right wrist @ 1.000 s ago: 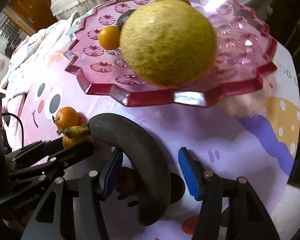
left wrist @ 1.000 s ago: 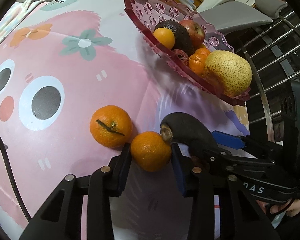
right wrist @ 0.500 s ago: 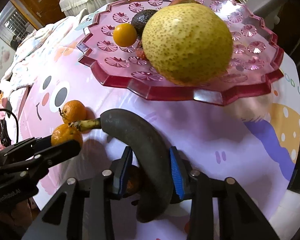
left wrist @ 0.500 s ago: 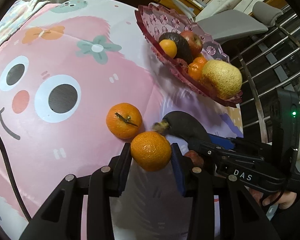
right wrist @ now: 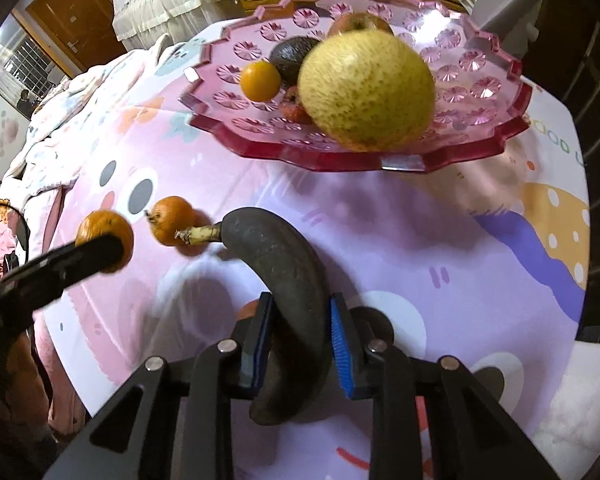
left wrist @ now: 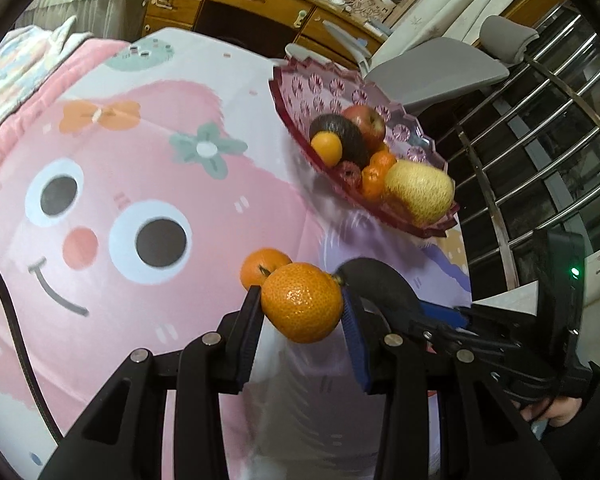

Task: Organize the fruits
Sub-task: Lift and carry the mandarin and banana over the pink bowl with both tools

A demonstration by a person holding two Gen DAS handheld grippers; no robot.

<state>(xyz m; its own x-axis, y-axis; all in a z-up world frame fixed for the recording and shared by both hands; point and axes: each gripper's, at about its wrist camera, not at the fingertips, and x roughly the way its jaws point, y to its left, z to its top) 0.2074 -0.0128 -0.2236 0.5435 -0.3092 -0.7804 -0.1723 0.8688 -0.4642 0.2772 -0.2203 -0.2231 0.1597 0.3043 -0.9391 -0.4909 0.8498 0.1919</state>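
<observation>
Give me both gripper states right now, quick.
Left gripper: closed on the mandarin.
Right gripper: closed on the blackened banana.

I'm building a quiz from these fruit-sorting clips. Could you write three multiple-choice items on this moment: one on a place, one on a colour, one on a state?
1. Where is the big speckled yellow pear?
A. on the cloth
B. in the pink dish
C. in the left gripper

2. What colour is the banana in the right gripper?
A. bright yellow
B. green
C. dark, nearly black

3. What is the left gripper doing?
A. shut on a tangerine
B. open over the dish
C. shut on the banana

Key: 1 B, the pear sits near the dish's front rim; 2 C, its peel is blackened, only the stem is pale; 3 A, both fingers press the tangerine's sides.
</observation>
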